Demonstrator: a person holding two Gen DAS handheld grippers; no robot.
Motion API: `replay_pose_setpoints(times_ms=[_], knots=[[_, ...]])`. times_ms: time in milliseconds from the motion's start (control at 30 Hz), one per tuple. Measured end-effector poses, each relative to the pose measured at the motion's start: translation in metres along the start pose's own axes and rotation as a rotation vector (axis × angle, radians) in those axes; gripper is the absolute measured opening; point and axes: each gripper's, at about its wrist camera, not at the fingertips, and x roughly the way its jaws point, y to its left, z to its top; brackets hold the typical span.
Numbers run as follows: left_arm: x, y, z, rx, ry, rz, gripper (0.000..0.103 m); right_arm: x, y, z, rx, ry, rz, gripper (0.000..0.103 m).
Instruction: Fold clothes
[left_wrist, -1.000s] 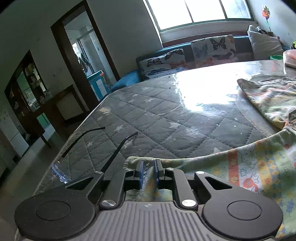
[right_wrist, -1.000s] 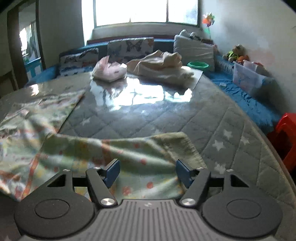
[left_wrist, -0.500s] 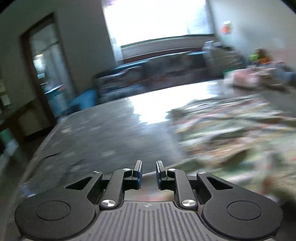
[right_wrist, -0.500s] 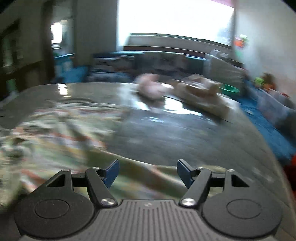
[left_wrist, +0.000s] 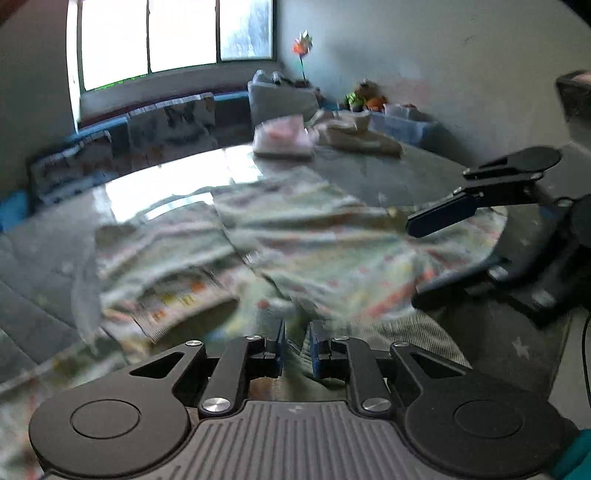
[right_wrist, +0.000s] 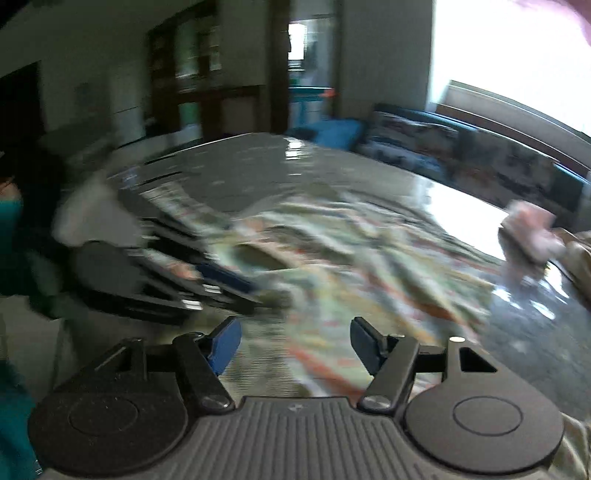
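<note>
A patterned garment (left_wrist: 325, 251) is spread, rumpled, over the grey quilted counter (left_wrist: 44, 258), nearer the near edge than the far one. Its hem is pinched between the nearly closed fingers (left_wrist: 280, 343) of the left gripper (left_wrist: 295, 343), the cloth being lifted there into a fold. The right gripper (right_wrist: 295, 347) is held over the garment's near part with its blue-padded fingers (right_wrist: 223, 343) spread apart; they have just been closing a little, and no cloth is seen pressed between them. A pink bundle (left_wrist: 284, 138) and a beige bundle (left_wrist: 358, 134) are seen near the far edge. Both views are blurred.
</note>
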Motion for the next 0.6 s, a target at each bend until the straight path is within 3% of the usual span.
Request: replay_pose_setpoints(times_ms=[167,233,300,433,500,600], knots=[[-0.027,0.019,0.006,-0.107,-0.089,-0.029,0.016,0.014,0.034,-0.007,-0.089,0.055,0.073,0.058],[-0.037,0.022,0.008,-0.107,-0.102,-0.020,0.016,0.024,0.038,-0.011,-0.093,0.081,0.063,0.047],[-0.045,0.019,0.006,-0.090,-0.106,-0.029,0.018,0.035,0.041,-0.014,-0.081,0.111,0.050,0.039],[-0.053,0.008,-0.002,-0.025,-0.078,-0.058,0.027,0.033,0.035,-0.012,-0.050,0.105,0.063,0.007],[-0.054,-0.002,-0.008,0.018,-0.066,-0.074,0.038,0.025,0.027,-0.010,-0.012,0.088,0.064,0.005],[-0.051,-0.018,-0.013,0.088,-0.051,-0.084,0.044,0.012,0.008,-0.007,0.092,0.063,0.080,0.003]])
